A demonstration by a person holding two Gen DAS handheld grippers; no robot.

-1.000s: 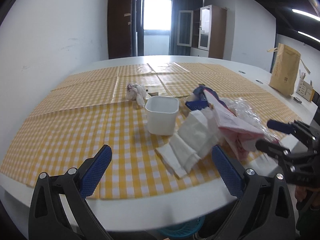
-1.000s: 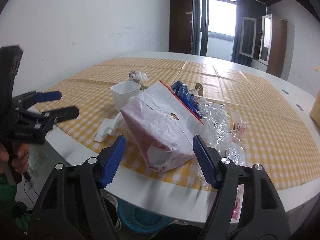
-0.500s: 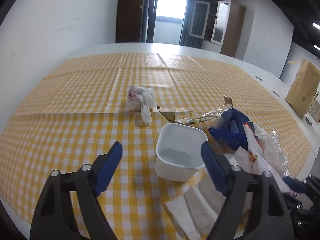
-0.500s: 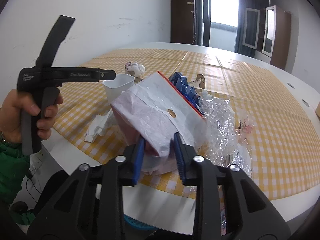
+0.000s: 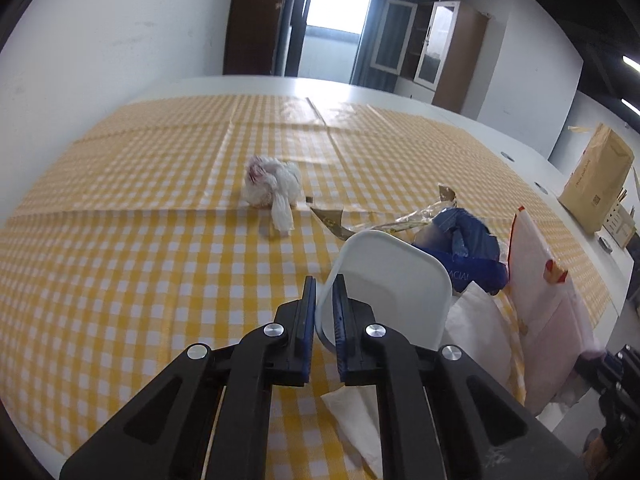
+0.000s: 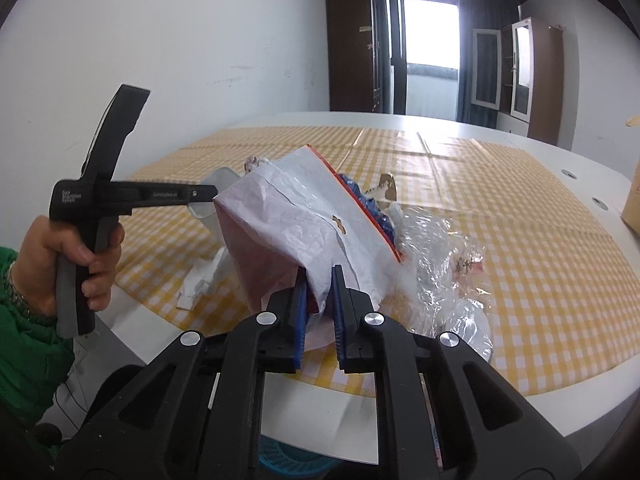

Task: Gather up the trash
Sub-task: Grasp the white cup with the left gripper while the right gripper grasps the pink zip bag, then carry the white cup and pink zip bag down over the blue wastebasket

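The white tub (image 5: pixel 390 280) now sits tilted on the checked cloth (image 5: pixel 120 280), its near wall pinched between the jaws of the left gripper (image 5: pixel 325 312); a second ago those jaws stood wide and well short of it, over the folded napkins (image 5: pixel 356 420), and they are closing the last bit at this moment with the wall pressed between the blue pads. The white and pink bag (image 6: pixel 296 232) stands at the near edge of the worktop (image 6: pixel 320 412), and its lower corner is now caught in the right gripper (image 6: pixel 319 312), whose jaws were open around it a second ago and are now narrow on the paper. So both grips are taken, and I judge that the next move is to lift, probably to drop the tub into the bag or carry both away. The crumpled tissue (image 5: pixel 272 188), the blue wrapper (image 5: pixel 472 248) and the clear film (image 6: pixel 440 248) lie loose on the cloth, not yet collected. Below the worktop edge a blue basket (image 6: pixel 288 460) shows, perhaps the bin.
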